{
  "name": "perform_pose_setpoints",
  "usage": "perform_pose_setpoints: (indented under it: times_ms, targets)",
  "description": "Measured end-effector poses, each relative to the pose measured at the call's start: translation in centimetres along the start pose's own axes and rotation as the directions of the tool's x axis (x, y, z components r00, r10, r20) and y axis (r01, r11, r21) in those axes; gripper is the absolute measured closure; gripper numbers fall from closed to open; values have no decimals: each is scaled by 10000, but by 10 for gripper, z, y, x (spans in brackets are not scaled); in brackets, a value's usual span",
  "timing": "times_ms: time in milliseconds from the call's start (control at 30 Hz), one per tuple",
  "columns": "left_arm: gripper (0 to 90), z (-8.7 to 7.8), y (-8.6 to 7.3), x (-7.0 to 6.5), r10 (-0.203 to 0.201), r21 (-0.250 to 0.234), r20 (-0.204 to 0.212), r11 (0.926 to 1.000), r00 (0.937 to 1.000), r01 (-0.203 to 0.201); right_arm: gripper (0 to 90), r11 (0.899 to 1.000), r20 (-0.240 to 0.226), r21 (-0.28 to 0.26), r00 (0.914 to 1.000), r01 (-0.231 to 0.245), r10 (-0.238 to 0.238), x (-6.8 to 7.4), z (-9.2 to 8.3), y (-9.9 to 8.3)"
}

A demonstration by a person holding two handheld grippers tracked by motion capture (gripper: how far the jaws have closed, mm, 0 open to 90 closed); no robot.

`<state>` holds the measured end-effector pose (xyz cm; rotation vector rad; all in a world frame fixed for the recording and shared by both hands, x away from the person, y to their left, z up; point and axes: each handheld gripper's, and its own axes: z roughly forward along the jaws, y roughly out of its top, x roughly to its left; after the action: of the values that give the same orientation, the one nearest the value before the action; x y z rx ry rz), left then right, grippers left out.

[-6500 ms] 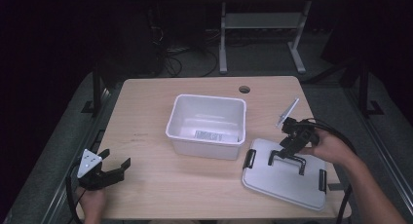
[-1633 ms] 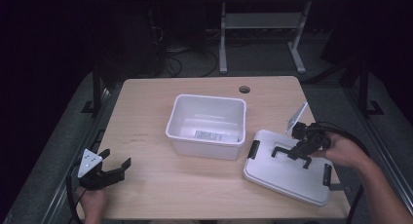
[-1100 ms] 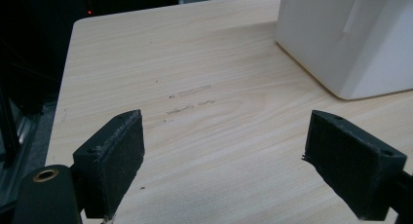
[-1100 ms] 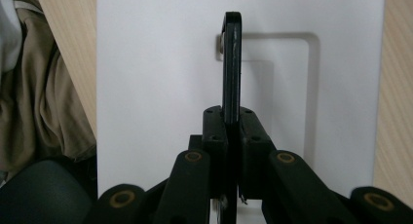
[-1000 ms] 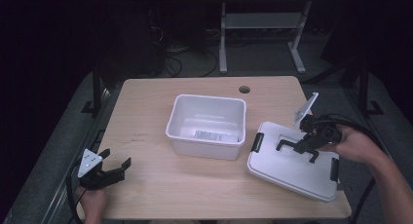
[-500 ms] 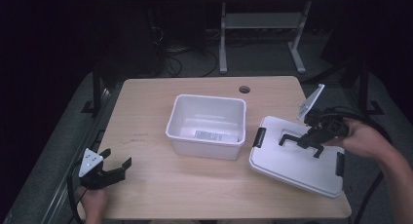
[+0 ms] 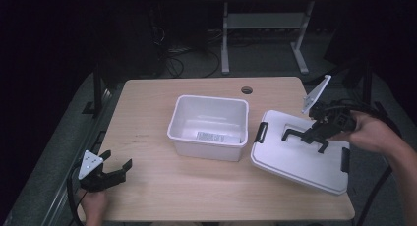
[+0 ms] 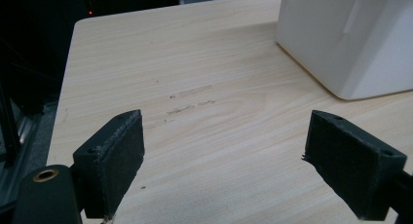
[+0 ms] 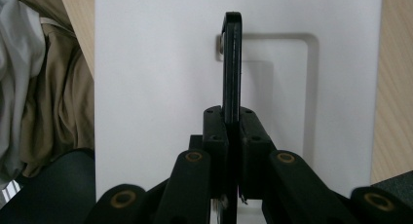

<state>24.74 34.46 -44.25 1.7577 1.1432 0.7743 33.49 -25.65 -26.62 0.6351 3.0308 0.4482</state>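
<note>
A white lid with a black handle hangs tilted above the table's right side. My right gripper is shut on that handle. In the right gripper view the pads pinch the thin black handle edge-on, with the white lid behind it. An open white bin stands in the middle of the table, to the left of the lid. My left gripper rests open at the front left corner with nothing between its jaws, and it faces bare wood, the bin at upper right.
Black latch clips sit on the lid's two short ends. The wooden table has a round cable hole at the back. A person's clothing lies beyond the lid in the right gripper view. Dark floor surrounds the table.
The right gripper has risen with the lid by its handle, carrying it slightly right and off the table. The left gripper has stayed still.
</note>
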Motion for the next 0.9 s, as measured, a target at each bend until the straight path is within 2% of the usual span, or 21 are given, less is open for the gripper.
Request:
perform_pose_setpoints:
  times_ms: [467,900]
  targets:
    - [137,1,0,-1,66,54,20,10000,10000,-67,840,9999,5,-141,10000,80,-80,1,-12,9]
    - [137,1,0,0,16,7,26,10000,10000,-16,840,9988,120,-386,9995,306,-302,5,-24,29]
